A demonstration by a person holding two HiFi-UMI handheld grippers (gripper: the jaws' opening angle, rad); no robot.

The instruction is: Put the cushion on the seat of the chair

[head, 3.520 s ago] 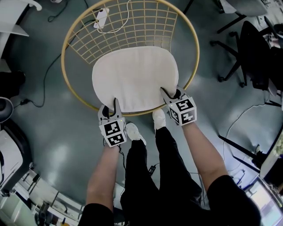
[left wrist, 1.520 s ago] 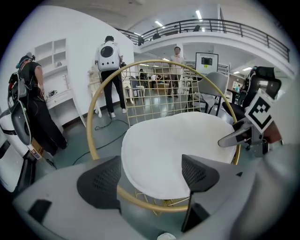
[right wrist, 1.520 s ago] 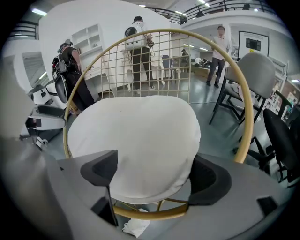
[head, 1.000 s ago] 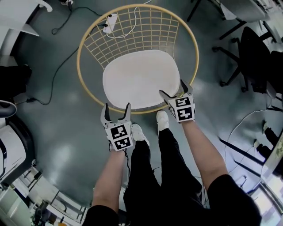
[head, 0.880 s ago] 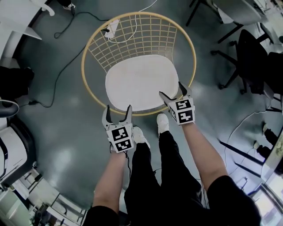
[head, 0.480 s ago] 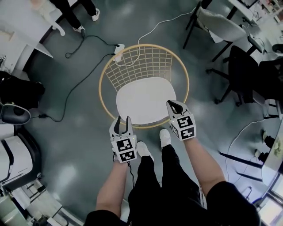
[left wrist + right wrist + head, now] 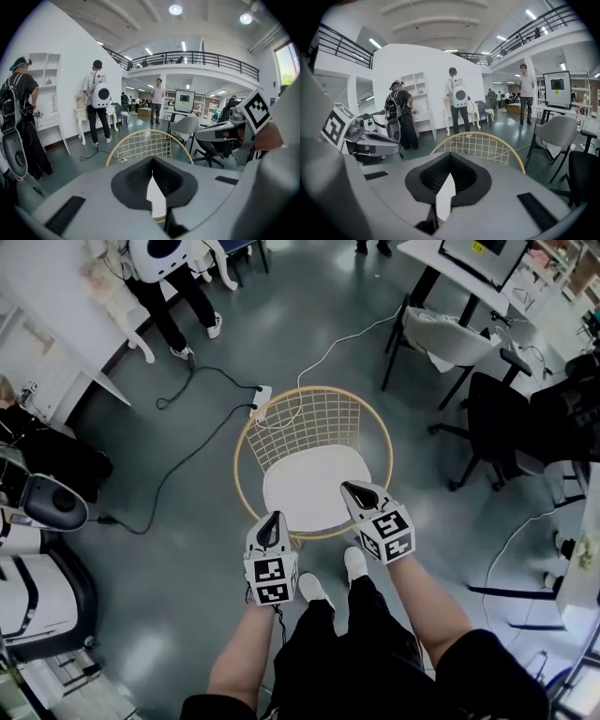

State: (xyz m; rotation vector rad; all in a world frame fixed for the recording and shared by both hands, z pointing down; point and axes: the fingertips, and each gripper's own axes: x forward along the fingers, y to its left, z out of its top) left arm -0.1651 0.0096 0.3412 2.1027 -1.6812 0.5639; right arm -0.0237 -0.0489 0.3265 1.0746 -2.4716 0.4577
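The white cushion [image 7: 314,495] lies flat on the seat of the round gold wire chair [image 7: 281,432], far below both grippers. My left gripper [image 7: 273,520] hangs over the chair's front left rim, jaws shut and empty. Over the cushion's front right edge my right gripper [image 7: 350,487] is also shut on nothing. In the left gripper view the shut left gripper [image 7: 152,162] shows a sliver of cushion [image 7: 156,200] and the chair back [image 7: 140,145]. The right gripper view has the shut right gripper [image 7: 449,158] before the chair back [image 7: 480,147].
A power strip [image 7: 260,401] with cables lies on the floor behind the chair. A grey office chair [image 7: 450,334] and a black one [image 7: 502,423] stand at the right. People [image 7: 169,268] stand at the back left by white desks. Equipment [image 7: 37,521] fills the left edge.
Both grippers have gone from open beside the cushion's front edge to shut, and have risen high above the chair. The chair looks smaller and farther. The cushion stays on the seat.
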